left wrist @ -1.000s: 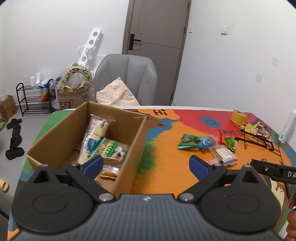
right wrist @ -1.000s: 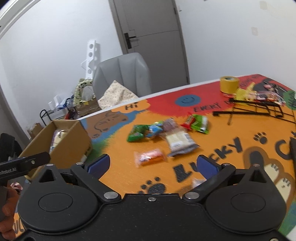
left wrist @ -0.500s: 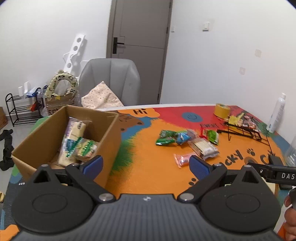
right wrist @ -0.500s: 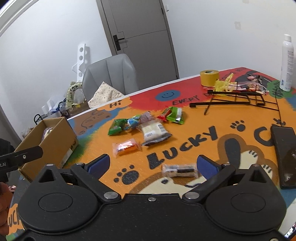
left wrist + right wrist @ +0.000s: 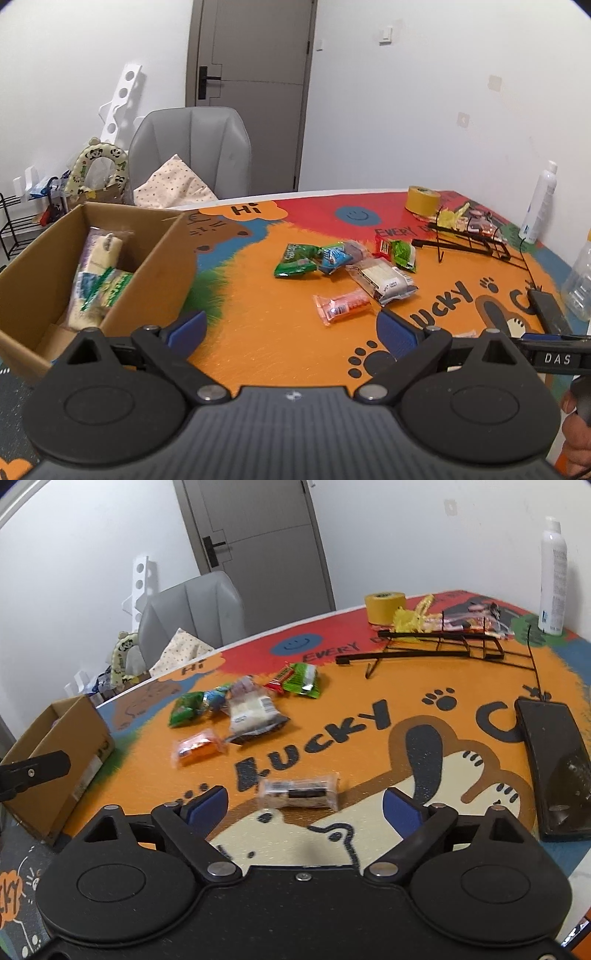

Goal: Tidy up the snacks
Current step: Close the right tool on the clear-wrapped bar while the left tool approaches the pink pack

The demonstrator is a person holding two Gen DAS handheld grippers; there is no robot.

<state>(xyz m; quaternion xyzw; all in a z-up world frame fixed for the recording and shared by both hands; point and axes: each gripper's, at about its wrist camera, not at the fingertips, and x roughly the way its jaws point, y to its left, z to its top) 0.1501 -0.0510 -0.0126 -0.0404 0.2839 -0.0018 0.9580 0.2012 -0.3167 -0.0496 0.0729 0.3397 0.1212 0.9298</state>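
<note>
A: Since the cardboard box (image 5: 162, 254) sits at the left end of the surface (image 5: 280, 343) with a few packets already inside, that's the drop spot. Biggest loose item?

B: Clear cracker pack (image 5: 384, 278), middle of the pile. Probably light, crinkly film, brittle contents. Take it across the short width, gentle squeeze.

A: Green bag (image 5: 295, 258)?

B: Just left of the pile, touching the blue one. Looks puffy and soft, likely slick. Pinch the sealed edge, not the belly.

A: Orange packet (image 5: 197, 747)?

B: Lies alone, nearer than the pile. Flat and floppy, so grab mid-body.

A: Smallest?

B: Dark cookie pack (image 5: 299, 794), right in front of the right tongs (image 5: 306, 806). Jaws are wide but closing, pack is ahead of the pads, nothing pressed yet. My guess: light, stiff core, loose wrapper ends. Take it across the narrow middle; the ends would slip.

A: Left tongs (image 5: 291, 330)?

B: Spread wide, nothing in them, over bare surface beside the box.
</note>
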